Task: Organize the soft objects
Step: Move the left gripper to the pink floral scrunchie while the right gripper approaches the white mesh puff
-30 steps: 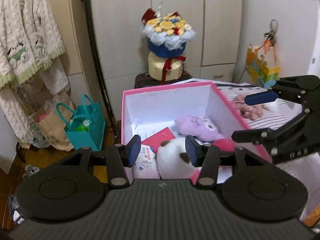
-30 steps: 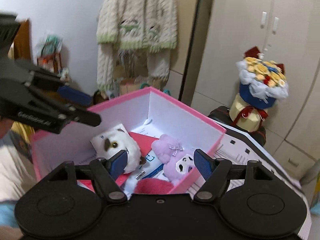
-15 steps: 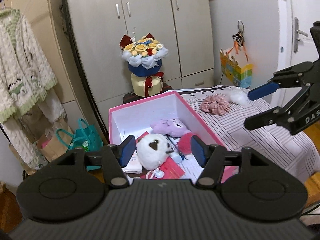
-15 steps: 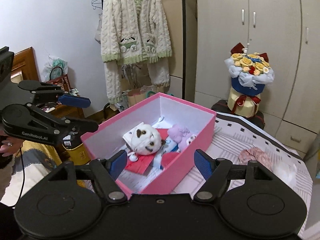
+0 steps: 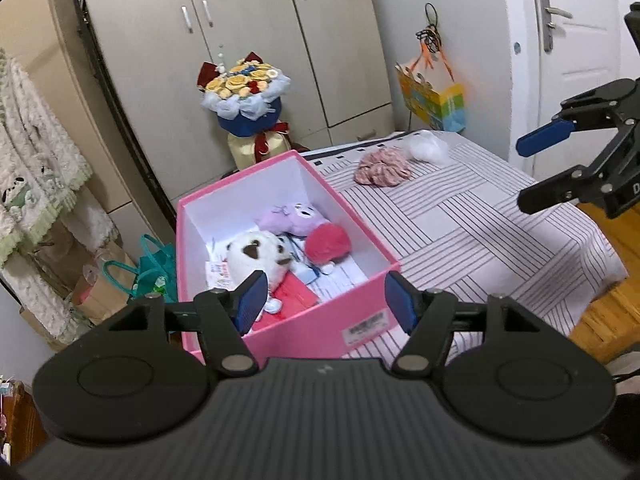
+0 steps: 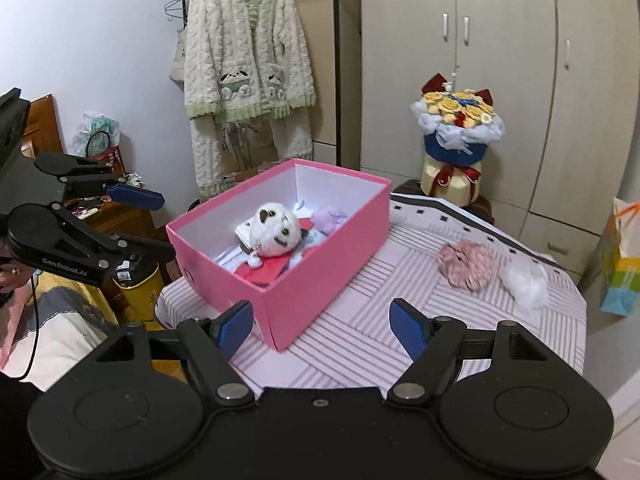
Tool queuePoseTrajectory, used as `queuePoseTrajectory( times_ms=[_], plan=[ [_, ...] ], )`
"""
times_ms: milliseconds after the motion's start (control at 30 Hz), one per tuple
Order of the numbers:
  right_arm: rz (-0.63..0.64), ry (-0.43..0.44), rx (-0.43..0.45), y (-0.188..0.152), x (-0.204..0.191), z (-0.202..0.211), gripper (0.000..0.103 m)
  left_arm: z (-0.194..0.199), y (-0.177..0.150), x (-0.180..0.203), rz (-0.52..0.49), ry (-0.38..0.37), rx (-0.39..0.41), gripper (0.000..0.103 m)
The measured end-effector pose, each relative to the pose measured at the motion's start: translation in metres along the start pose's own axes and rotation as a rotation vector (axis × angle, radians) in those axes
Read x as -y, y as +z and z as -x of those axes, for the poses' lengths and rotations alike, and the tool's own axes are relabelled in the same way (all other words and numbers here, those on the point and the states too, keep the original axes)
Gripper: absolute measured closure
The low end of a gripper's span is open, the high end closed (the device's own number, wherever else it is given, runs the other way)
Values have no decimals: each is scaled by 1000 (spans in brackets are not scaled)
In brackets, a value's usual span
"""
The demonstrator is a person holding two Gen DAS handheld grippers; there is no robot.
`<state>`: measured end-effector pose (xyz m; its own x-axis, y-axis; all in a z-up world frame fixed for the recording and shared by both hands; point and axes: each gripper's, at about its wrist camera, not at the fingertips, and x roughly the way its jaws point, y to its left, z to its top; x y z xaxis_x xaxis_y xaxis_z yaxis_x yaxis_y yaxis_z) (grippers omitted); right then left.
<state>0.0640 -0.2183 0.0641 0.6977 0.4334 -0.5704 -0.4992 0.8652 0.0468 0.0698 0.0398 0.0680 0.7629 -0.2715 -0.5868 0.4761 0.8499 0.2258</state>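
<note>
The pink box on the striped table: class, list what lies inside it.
Inside the pink box lie a white plush, a purple plush, a red pompom and red and white papers beneath them. What lies under the toys is covered.

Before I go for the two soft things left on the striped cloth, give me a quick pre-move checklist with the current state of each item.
1. Left gripper empty: ok, jaws have just been opening, nothing between them.
2. Right gripper empty and open: ok.
3. Pink scrunchie reachable: ok, it lies free on the striped cloth, apart from the pink box.
4. White fluff reachable: ok, beside the scrunchie, near the table's far edge.
5. Room in the box: ok, white plush, purple plush and red plush leave bare floor.
6. Whether scrunchie and fluff touch: cannot tell.
</note>
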Motion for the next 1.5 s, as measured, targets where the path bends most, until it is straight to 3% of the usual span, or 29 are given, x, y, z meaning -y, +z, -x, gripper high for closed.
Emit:
queuePoseTrajectory(
  times_ms=[433, 667, 867, 1100, 1200, 1367, 1500],
  plan=[
    [-91, -58, 16, -30, 62, 24, 23, -45, 29, 53, -34, -99, -44, 38],
    [-122, -69, 34, -28, 121, 16, 22, -87, 62, 79, 79, -159, -9, 38],
    [-147, -92, 88, -18, 174, -11, 21, -139, 80, 90, 245, -207, 29, 38],
    [-186, -74, 115, -17, 222, -63, 21, -208, 90, 100, 359, -165, 56, 38],
    [-207, -100, 142, -23, 241, -91, 21, -240, 94, 99, 371, -82, 48, 38],
    [-229, -129, 155, -26, 270, -136, 21, -291, 103, 91, 463, -37, 43, 38],
    [-287, -127, 91, -25, 295, -174, 19, -322, 106, 82, 614, -13, -4, 38]
  ],
)
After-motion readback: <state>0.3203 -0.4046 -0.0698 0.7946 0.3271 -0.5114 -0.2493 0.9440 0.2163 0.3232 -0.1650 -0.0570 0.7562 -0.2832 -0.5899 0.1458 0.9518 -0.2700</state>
